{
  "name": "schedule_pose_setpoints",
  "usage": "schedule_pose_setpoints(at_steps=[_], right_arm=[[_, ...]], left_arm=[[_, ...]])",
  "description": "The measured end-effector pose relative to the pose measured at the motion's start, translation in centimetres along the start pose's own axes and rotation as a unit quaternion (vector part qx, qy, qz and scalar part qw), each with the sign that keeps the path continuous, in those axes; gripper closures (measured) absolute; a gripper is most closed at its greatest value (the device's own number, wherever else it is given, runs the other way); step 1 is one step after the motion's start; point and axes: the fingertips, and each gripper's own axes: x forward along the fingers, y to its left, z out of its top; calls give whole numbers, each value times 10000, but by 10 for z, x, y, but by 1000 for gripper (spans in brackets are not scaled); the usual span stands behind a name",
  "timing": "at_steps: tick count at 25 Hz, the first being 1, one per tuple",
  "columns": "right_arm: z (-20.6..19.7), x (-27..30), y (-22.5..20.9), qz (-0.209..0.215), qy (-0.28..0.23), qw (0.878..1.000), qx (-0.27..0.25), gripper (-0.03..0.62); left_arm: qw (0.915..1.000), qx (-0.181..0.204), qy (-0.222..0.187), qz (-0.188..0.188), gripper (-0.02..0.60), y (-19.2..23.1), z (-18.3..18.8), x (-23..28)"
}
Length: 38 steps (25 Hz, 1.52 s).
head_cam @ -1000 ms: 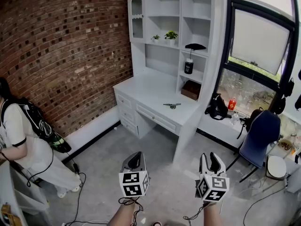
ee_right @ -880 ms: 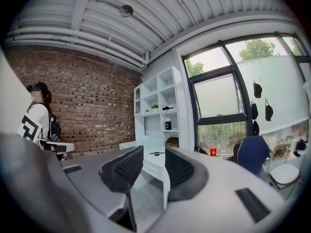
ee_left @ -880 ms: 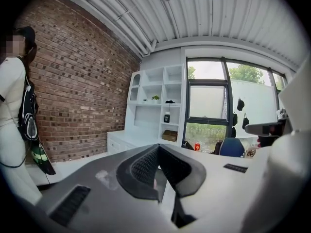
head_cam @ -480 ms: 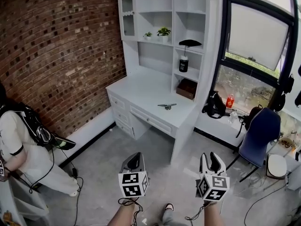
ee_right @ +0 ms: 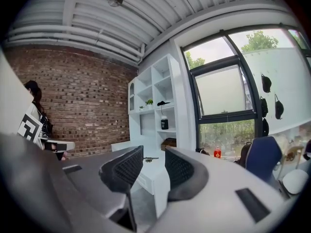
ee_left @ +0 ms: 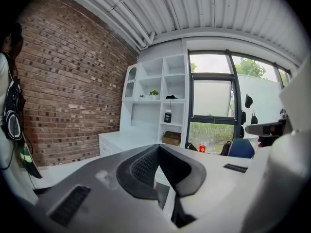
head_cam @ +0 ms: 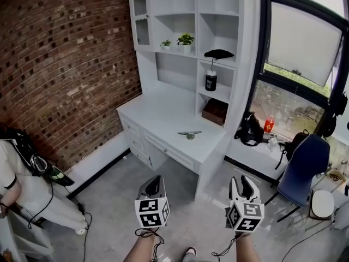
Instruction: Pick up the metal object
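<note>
A small metal object [head_cam: 189, 134] lies on the top of the white desk [head_cam: 158, 113], near its front edge, far ahead of both grippers. In the right gripper view the metal object [ee_right: 151, 158] shows small between the jaws, which stand apart. My right gripper [head_cam: 240, 183] is open and holds nothing. My left gripper [head_cam: 156, 182] is shut, its pads pressed together with nothing in them. In the left gripper view the jaws hide the metal object. Both grippers hang over the grey floor, well short of the desk.
A white shelf unit [head_cam: 188, 15] rises from the desk, holding small plants [head_cam: 185, 39], a black bottle [head_cam: 211, 81] and a brown box [head_cam: 214, 111]. A person [head_cam: 22, 184] stands at the left. A black bag [head_cam: 251, 129], red bottle [head_cam: 268, 125] and blue chair [head_cam: 300, 165] are at the right.
The desk has come closer and shifted left in the head view. The person at the left has slid toward the frame's edge. Both grippers keep their places and states.
</note>
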Motion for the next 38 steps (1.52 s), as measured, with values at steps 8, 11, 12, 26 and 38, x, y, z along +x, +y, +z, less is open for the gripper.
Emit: schedule_pose_setpoints(at_steps=[8, 11, 12, 26, 38], right_arm=[[5, 64, -33, 155, 97, 9998, -29, 453], [0, 84, -42, 170, 122, 9998, 29, 453], [-1, 90, -44, 170, 130, 9998, 57, 453], [2, 203, -57, 6, 180, 9998, 70, 450], [49, 343, -56, -272, -29, 9996, 59, 448]], left_arm=[[9999, -52, 87, 137, 577, -10, 5, 65], [9998, -17, 113, 149, 577, -12, 6, 84], [9998, 20, 128, 146, 577, -12, 6, 90], [9998, 58, 143, -86, 577, 5, 21, 215], [9988, 193, -52, -450, 577, 46, 83, 364]])
